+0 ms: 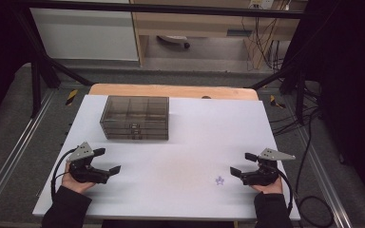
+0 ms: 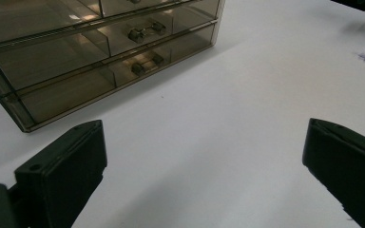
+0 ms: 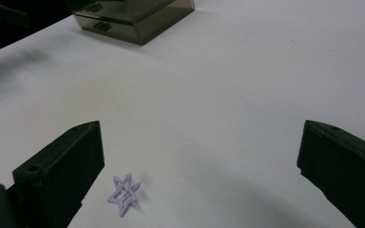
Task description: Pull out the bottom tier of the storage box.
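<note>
Flat on the table [image 1: 180, 142], purple star [image 3: 123, 194] lies near the wide-open right gripper [image 1: 240, 164].

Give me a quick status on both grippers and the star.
Left gripper, right gripper open, empty. Purple star flat on table, beside right gripper. Drawer box shut.

Small lilac star-shaped outline piece [image 3: 124, 194], flat on the white table, well apart from the smoky clear drawer box [image 1: 135, 118].

Lilac star [image 3: 123, 194], smoky clear-brown drawer box [image 1: 134, 118], white table [image 1: 195, 142], blk grippers [image 1: 108, 160]
</note>
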A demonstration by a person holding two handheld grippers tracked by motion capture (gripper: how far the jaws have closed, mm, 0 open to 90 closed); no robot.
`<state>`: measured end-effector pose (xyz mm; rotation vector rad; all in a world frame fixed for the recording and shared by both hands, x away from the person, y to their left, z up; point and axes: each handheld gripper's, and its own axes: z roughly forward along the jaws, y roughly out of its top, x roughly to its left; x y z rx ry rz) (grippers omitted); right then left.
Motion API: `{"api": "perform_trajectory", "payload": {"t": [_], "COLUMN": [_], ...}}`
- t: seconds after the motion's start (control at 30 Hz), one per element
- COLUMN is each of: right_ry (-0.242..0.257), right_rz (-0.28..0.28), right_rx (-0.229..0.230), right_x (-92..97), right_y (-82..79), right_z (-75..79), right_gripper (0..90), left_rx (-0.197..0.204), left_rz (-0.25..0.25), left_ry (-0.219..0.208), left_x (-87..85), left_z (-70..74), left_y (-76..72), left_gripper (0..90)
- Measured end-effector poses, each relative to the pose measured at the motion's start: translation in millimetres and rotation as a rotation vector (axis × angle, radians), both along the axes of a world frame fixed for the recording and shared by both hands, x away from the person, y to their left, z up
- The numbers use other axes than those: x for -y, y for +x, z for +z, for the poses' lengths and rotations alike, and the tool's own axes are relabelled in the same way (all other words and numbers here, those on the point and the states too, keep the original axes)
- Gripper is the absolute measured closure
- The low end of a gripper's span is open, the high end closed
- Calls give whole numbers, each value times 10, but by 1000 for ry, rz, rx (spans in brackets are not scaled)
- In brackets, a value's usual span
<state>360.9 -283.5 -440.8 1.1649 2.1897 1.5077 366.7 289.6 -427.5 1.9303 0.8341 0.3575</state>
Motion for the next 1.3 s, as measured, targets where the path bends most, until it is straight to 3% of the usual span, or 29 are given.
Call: {"api": "perform_trajectory", "payload": {"t": [0.33,0.53,1.3], "right_ry": [-7,-10,-15], "right_rz": [2,2,-3], "right_rx": [0,-1,-1], "right_x": [-4,-8,-3], "right_y": [3,3,4], "right_z": [-3,-4,-3], "right_gripper": [24,23,23], "left_rx": [1,8,93], "left_rz": [-15,-27,-77], "left_ry": [28,69,331], "left_x": [16,47,255], "left_z": [47,81,180], "left_y": [27,60,227], "left_gripper": [9,13,33]}}
